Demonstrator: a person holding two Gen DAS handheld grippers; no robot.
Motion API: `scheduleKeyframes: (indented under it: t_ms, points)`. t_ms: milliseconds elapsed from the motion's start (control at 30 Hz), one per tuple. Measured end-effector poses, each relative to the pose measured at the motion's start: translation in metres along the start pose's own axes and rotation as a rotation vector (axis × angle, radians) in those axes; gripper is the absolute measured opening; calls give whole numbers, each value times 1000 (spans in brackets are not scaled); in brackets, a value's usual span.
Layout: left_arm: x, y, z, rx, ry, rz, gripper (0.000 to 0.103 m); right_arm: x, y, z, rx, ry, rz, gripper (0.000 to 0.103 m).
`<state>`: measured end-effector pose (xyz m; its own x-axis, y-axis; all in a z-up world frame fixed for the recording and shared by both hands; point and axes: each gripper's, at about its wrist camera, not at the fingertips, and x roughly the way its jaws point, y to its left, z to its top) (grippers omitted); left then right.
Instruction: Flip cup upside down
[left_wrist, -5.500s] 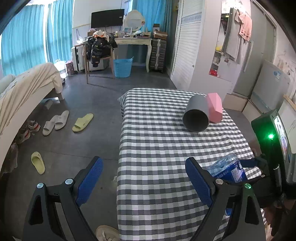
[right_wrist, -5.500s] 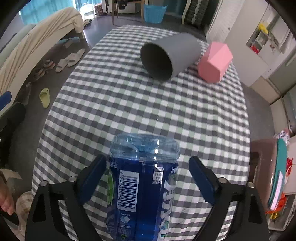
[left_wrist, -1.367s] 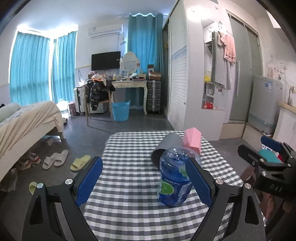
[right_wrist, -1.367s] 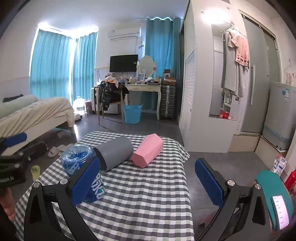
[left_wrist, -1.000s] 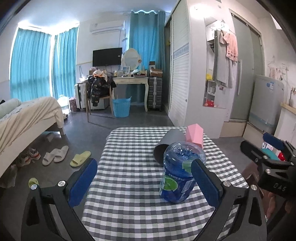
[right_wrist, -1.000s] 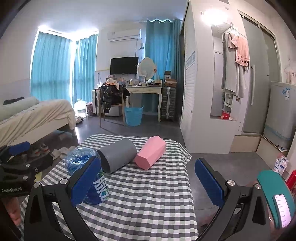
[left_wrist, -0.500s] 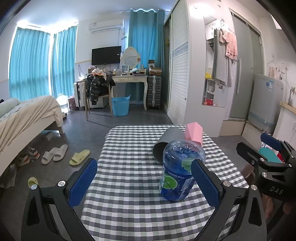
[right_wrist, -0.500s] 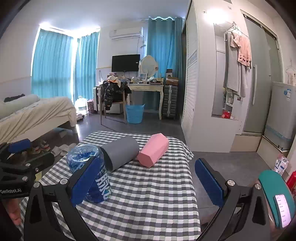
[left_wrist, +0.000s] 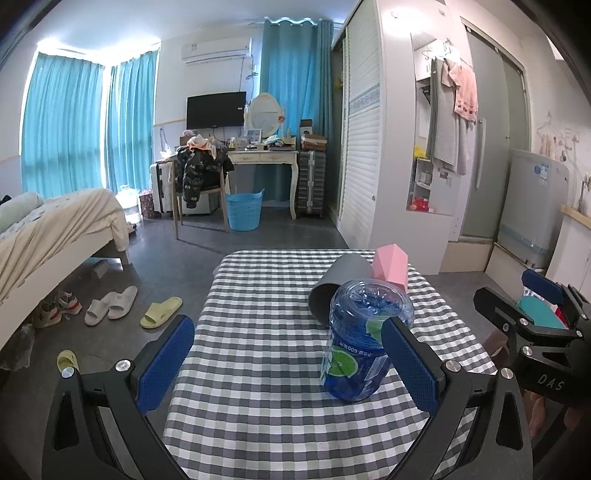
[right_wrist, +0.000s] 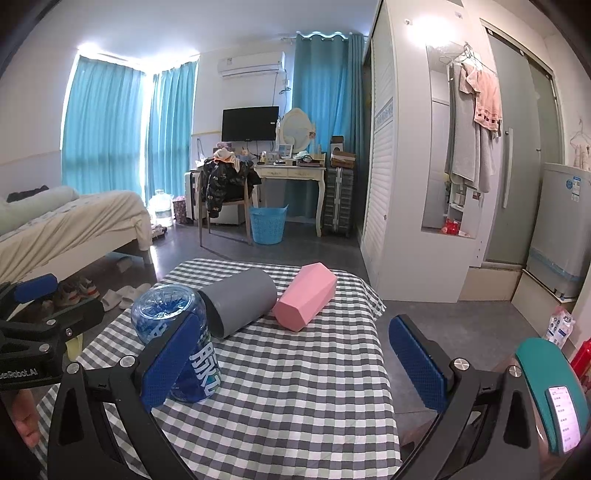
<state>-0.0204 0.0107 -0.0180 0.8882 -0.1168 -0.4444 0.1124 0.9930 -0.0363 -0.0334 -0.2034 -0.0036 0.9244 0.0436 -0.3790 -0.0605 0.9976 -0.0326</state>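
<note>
A blue see-through plastic cup (left_wrist: 358, 343) stands on the checked table (left_wrist: 258, 387) with its ridged closed end up and its print upside down. It is also in the right wrist view as the blue cup (right_wrist: 166, 306), partly behind my right gripper's left finger. My left gripper (left_wrist: 286, 323) is open and empty, and the cup stands just ahead of its right finger. My right gripper (right_wrist: 294, 319) is open and empty too, with the cup outside its left finger. A grey cup (right_wrist: 240, 299) lies on its side right behind the blue one.
A pink hexagonal box (right_wrist: 306, 295) lies beside the grey cup. The table is small, with floor on all sides. A bed (left_wrist: 55, 236) and slippers (left_wrist: 110, 304) are to the left. A teal phone holder (right_wrist: 554, 391) sits at the right.
Five seconds ago my right gripper held the blue cup over the table; now the cup stands alone and both grippers are drawn back. Over the last second almost nothing has moved.
</note>
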Motion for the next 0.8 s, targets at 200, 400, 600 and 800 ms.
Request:
scheduleKeyframes:
  t_ms: [200, 400, 600, 800]
  points:
    - [1, -1, 0, 2, -1, 5, 103, 0, -1, 0, -4, 3, -2, 103]
    - [3, -2, -1, 4, 4, 16, 103, 1, 0, -1, -4, 5, 0, 103]
    - [3, -2, 0, 4, 2, 20, 103, 3, 2, -1, -5, 11, -3, 103]
    - [2, -2, 1, 6, 3, 22, 103, 4, 1, 0, -5, 15, -5, 103]
